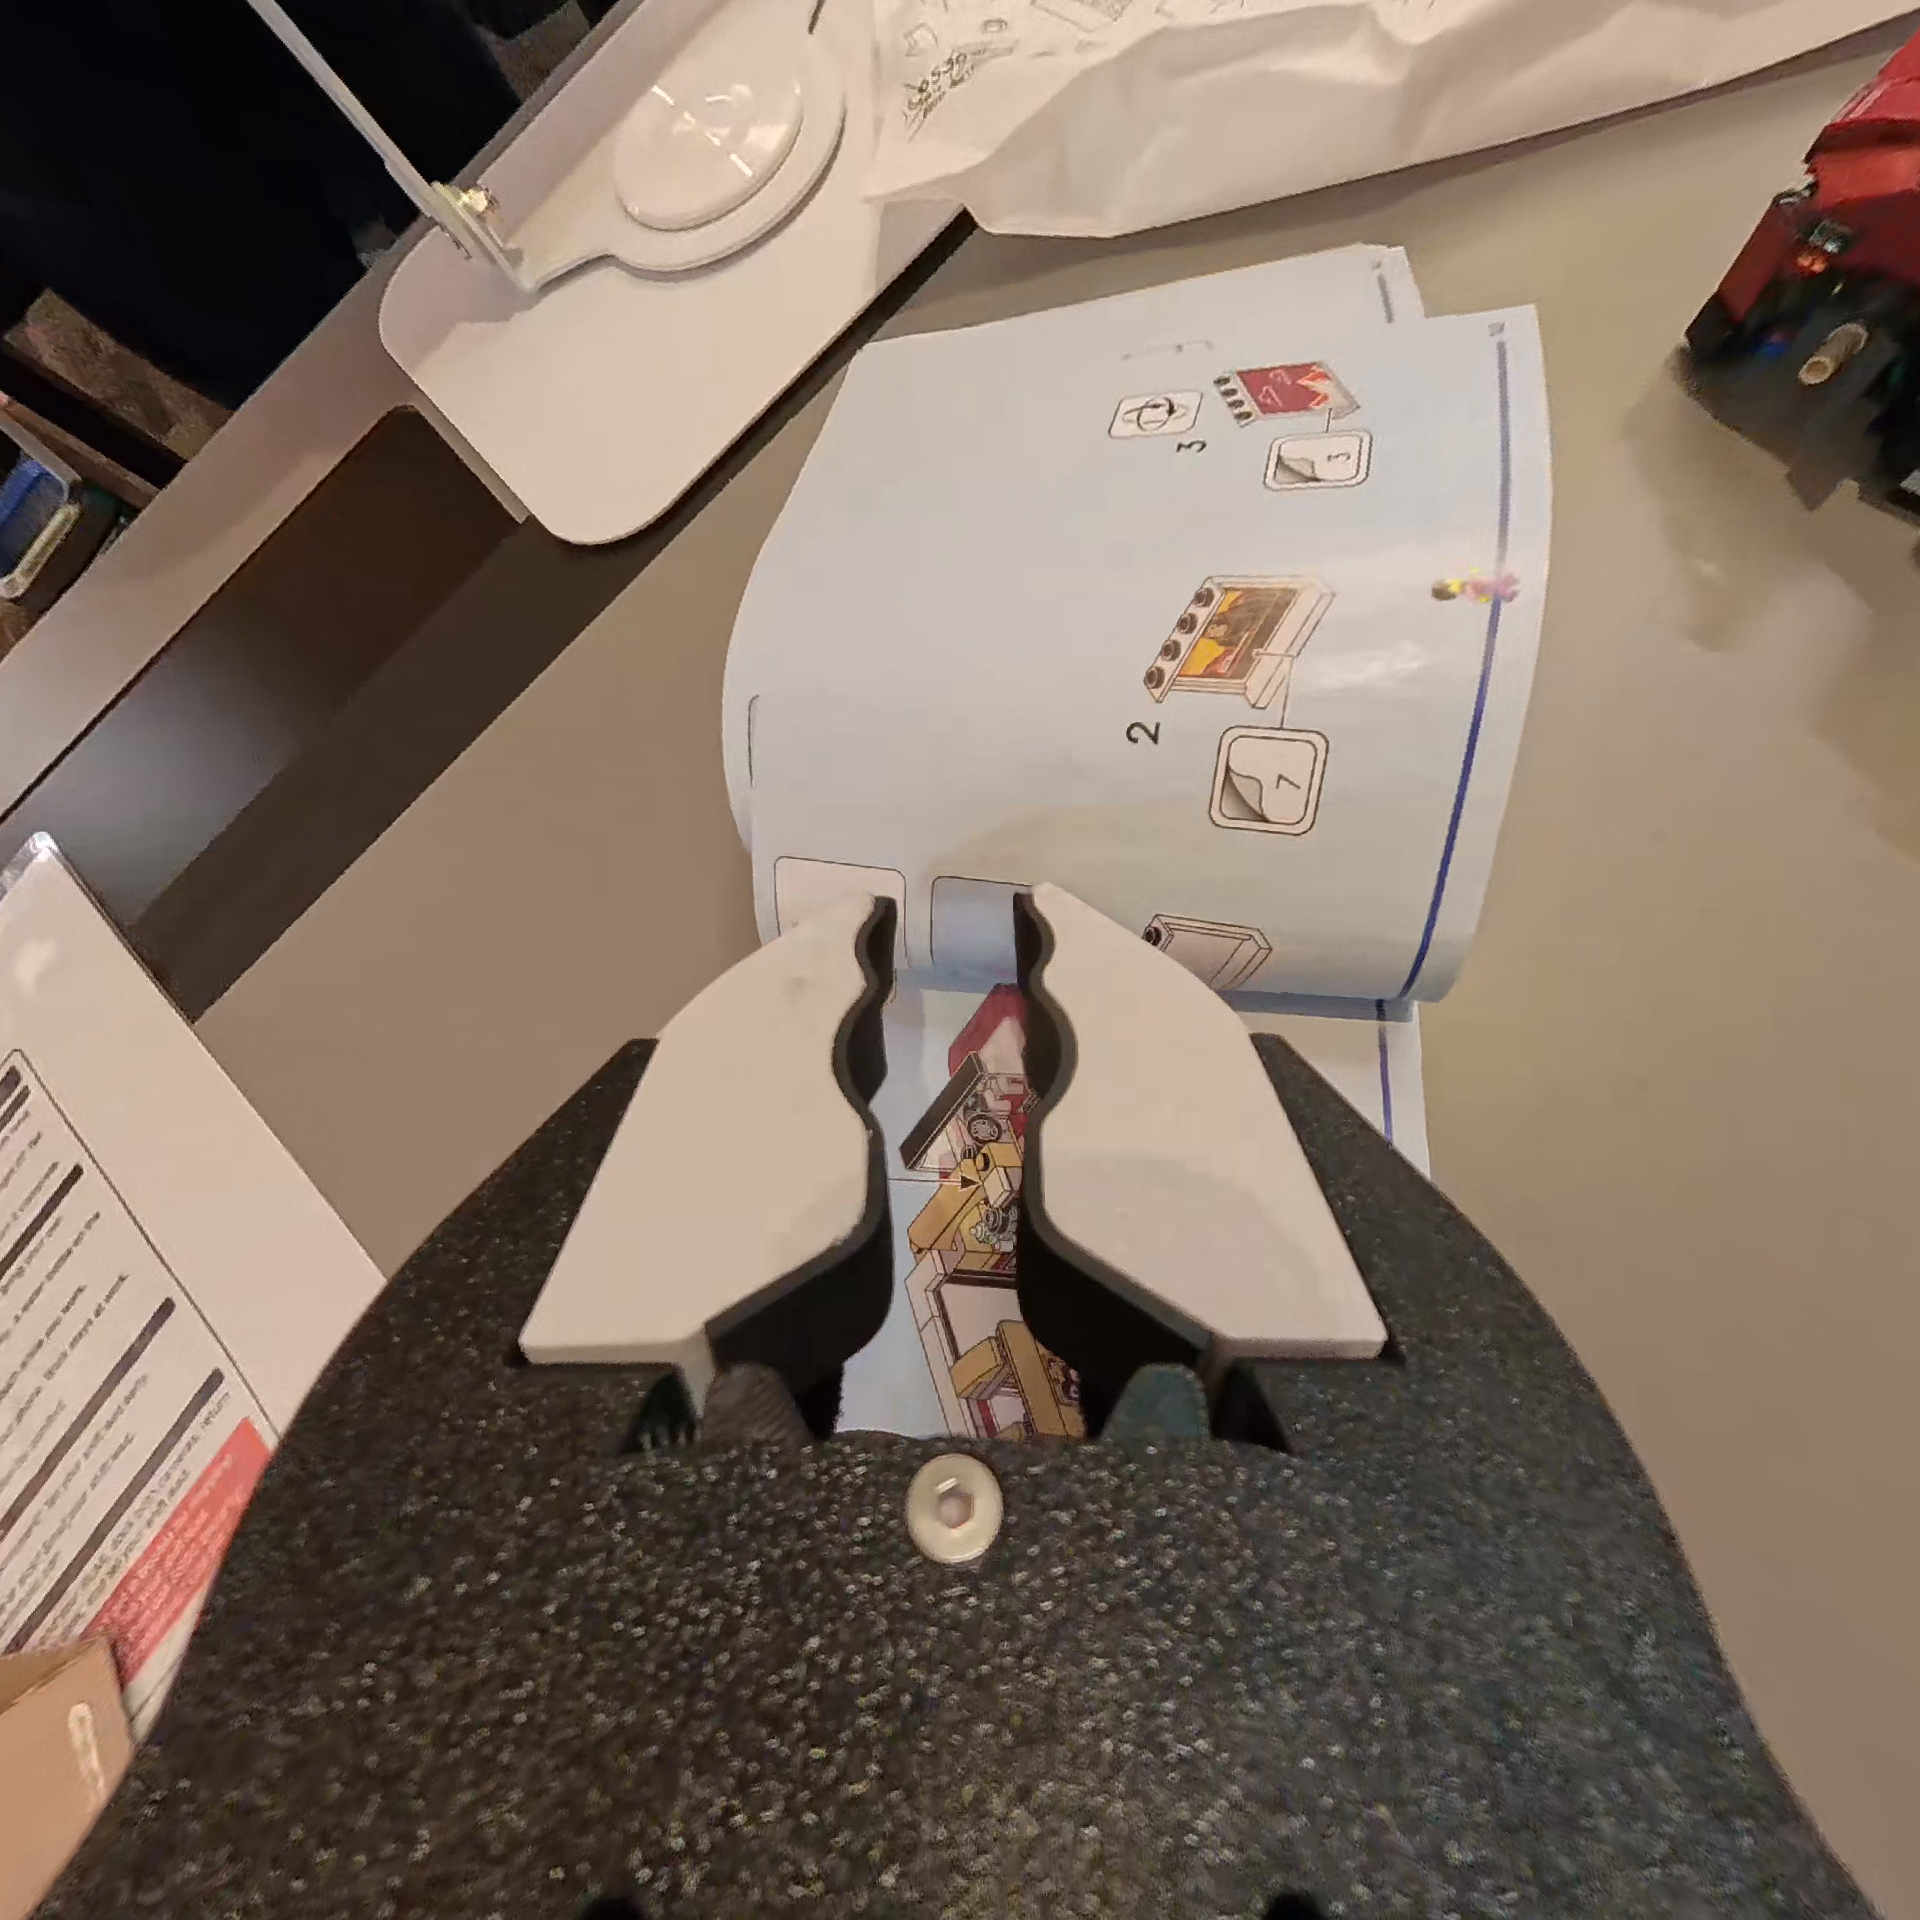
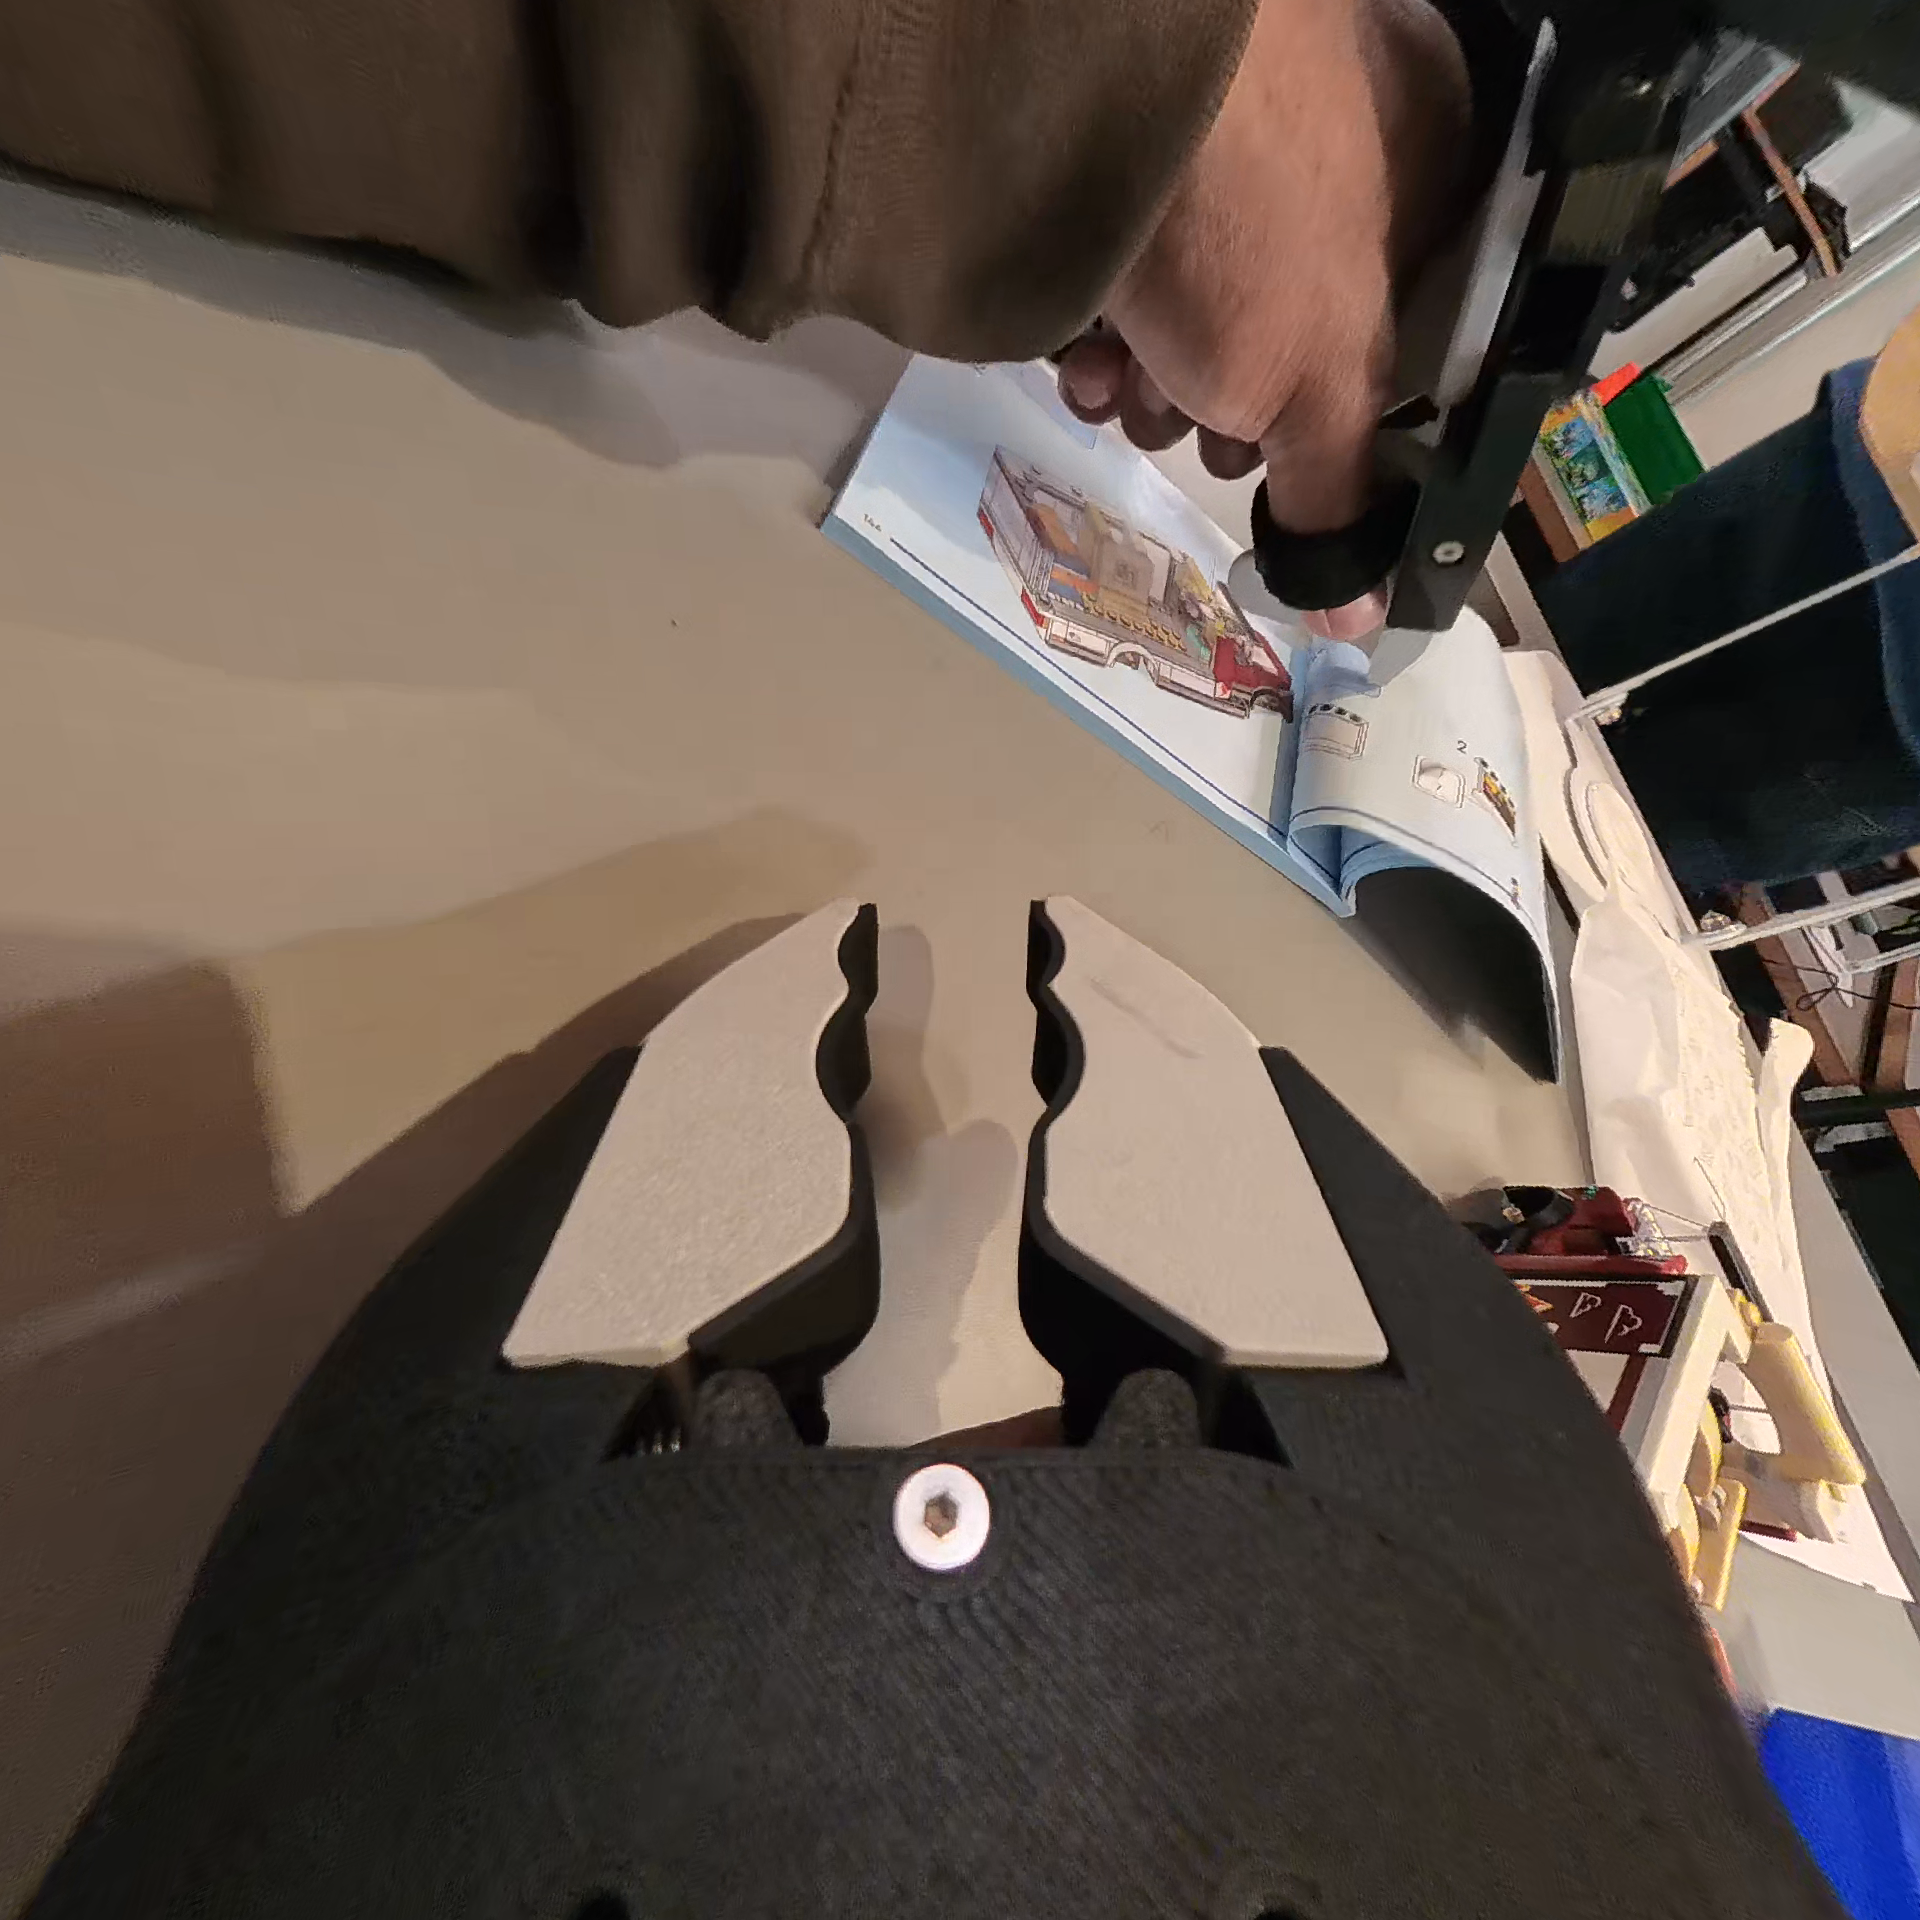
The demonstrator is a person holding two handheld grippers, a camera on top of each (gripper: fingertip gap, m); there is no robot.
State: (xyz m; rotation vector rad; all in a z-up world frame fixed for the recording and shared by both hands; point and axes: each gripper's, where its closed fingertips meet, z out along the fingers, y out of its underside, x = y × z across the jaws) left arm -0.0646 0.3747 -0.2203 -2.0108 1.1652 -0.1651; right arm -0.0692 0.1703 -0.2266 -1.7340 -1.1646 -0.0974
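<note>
1. The left gripper [image 1: 954, 914] has its jaws at a narrow gap. Nothing is pinched between the pads; printed paper shows through the slot.
2. Directly under it lies an open booklet [image 1: 1397, 1091], its flat page showing a drawing of a red and tan vehicle.
3. At the fingertips a pale blue page [image 1: 987, 644] starts, curling up and away from the gripper. It is lifted off the stack and not laid flat. Whether the tips touch its near edge cannot be told from here.
4. Left of this gripper lies a printed card [image 1: 125, 1299]. Farther ahead and left stands a white stand [image 1: 623, 343], with a creased sheet [image 1: 1299, 114] beyond.
5. Far ahead to the right is a red brick model [image 1: 1808, 239].
6. The right gripper [image 2: 954, 920] is also at a narrow gap and empty, over the bare surface [image 2: 416, 623].
7. Ahead and to its right lies the booklet, well apart from it, with a hand [image 2: 1278, 312] and brown sleeve [image 2: 520, 125] above.
</note>
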